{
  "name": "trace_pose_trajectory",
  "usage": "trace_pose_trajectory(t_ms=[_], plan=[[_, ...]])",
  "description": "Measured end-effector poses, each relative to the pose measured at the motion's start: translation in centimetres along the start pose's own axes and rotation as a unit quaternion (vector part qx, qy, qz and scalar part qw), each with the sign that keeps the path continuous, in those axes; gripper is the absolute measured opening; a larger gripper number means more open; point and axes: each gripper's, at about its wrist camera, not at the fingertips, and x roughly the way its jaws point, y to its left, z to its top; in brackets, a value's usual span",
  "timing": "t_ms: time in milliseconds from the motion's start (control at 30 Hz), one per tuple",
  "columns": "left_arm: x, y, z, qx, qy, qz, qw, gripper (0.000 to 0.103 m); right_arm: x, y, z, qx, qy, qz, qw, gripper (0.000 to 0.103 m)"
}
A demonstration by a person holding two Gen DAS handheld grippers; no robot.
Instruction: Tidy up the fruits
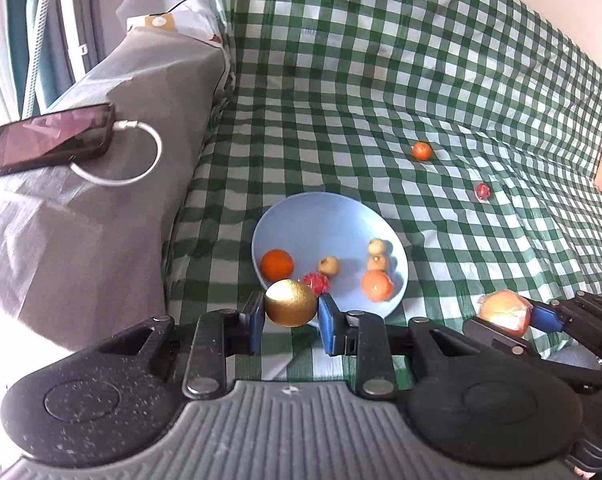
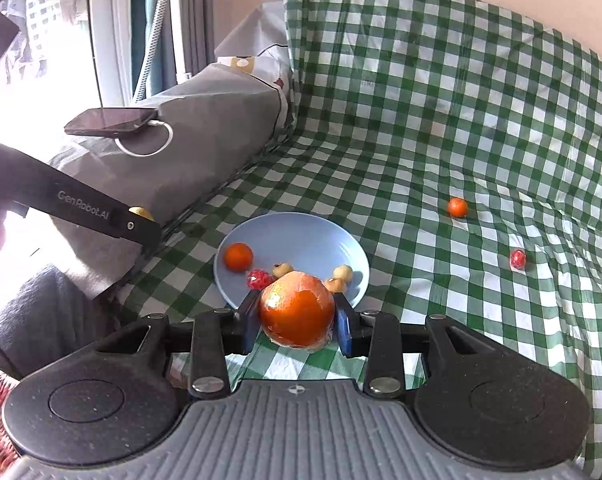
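Inventory, L to R:

1. Phone (image 1: 49, 140) w/ white charging cable (image 1: 141, 152), lying on grey cushion (image 1: 101, 220). Not task-related.
2. Left gripper (image 1: 291, 312): blue pads clamped on a golden round fruit (image 1: 291, 303), held at the near rim of the plate, partly over it.
3. Light-blue plate (image 1: 321, 220) on green-check cloth (image 1: 381, 80). Contents L to R: orange (image 1: 276, 265); red wrapped piece (image 1: 316, 282); tan longan-like fruit (image 1: 328, 266); larger orange fruit (image 1: 377, 285); two more tan fruits (image 1: 377, 254), one just behind the other.
4. Right gripper (image 2: 297, 316): pads closed on a big orange-red fruit in clear wrap (image 2: 297, 312), also just at the plate's near edge. In the left wrist view it sits well to the right of the plate.
5. Loose on cloth, well apart from plate: small orange (image 1: 422, 151); small red wrapped piece (image 1: 482, 191).

Step in hand (est.): both tools loaded, carrying to plate; drop-off not yet done.

Next move calls for: bring each fruit over a bare part of plate, lower, spread pads gently. Plate's near half is crowded, so far half is safer; round fruit may roll. Then fetch the 2 strays.
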Motion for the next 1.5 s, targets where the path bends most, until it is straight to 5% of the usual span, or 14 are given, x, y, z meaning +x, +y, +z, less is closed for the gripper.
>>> trace_pose_trajectory(t_ms=[567,1100,1167,1200,1267,1367,1500], plan=[[10.5,-0.5,5.7,-0.003,0.032,-0.004,0.9995,0.031,10.6,-2.4,2.0,0.006,0.045,0.005,0.999,0.039],[19.0,-0.5,7.5,0.018,0.071,0.016,0.9972,0.032,17.7,-3.0,2.3,-0.013,0.088,0.014,0.996,0.039],[18.8,-0.4,7.7,0.020,0.056,0.012,0.9982,0.044,18.1,-3.0,2.4,-0.017,0.091,0.026,0.995,0.039],[18.5,-0.4,7.8,0.024,0.046,0.005,0.9987,0.063,18.1,-3.0,2.6,-0.018,0.091,0.027,0.995,0.040],[17.4,-0.4,8.0,0.031,0.031,0.007,0.9990,0.092,17.8,-3.0,2.9,-0.019,0.094,0.024,0.995,0.057],[15.6,-0.4,7.7,0.037,0.023,0.019,0.9989,0.101,16.2,-3.0,3.2,-0.006,0.094,0.009,0.996,0.080],[12.4,0.3,5.5,0.028,0.046,0.036,0.9979,0.103,12.3,-2.8,3.0,0.011,0.094,0.000,0.995,0.091]])
